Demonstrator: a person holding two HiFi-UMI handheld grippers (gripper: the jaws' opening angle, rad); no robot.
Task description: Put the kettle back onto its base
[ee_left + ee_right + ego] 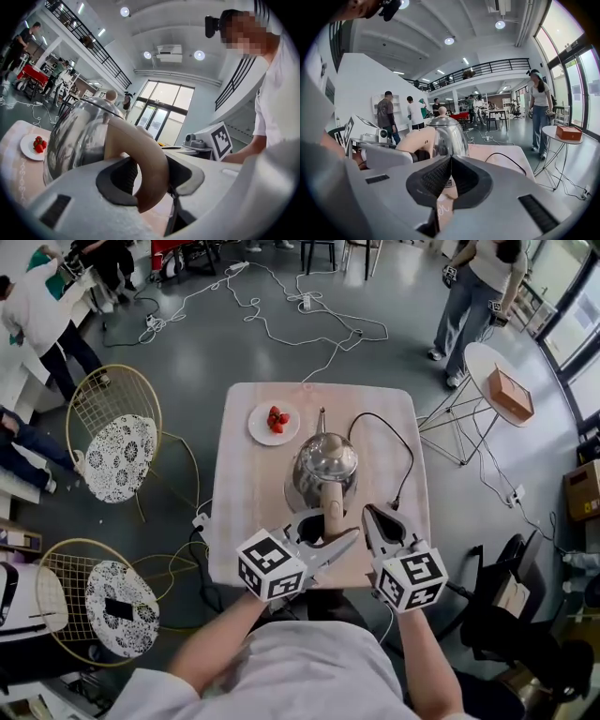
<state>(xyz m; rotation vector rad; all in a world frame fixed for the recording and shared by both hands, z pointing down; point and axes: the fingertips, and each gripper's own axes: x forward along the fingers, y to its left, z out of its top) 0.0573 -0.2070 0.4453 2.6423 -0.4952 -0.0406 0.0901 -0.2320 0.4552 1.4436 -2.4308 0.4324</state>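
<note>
Looking down in the head view, we record a stainless steel kettle (323, 470) standing near the middle of a pale pink square table (248, 493). We cannot tell whether a base lies beneath the kettle. A white plate (258, 424) of strawberries (277, 419) sits beyond the kettle, to its left and apart from it. A black cord (401, 448) loops over the tabletop on the kettle's right. The left gripper (326, 529) meets the beige handle (331, 502) on the kettle's near side. The right gripper (377, 519) hangs just right of that handle, clear of it.

In the left gripper view, we find the left gripper (152, 183) clamped on the curved handle (140, 150), one dark pad on each side of it. The kettle (77, 136) body rises directly behind, upright. The plate (24, 143) lies left of the kettle.

In the right gripper view, we find the right gripper (450, 180) with its ribbed pads pressed together and nothing held between them. The kettle (449, 133) stands ahead of it, upright on the table, the handle (417, 139) turned left with the left gripper (386, 157) on it. The cord (506, 160) trails right of the kettle. Far right of the kettle, an orange-brown box (569, 132) rests on a small round side table (555, 137).
</note>
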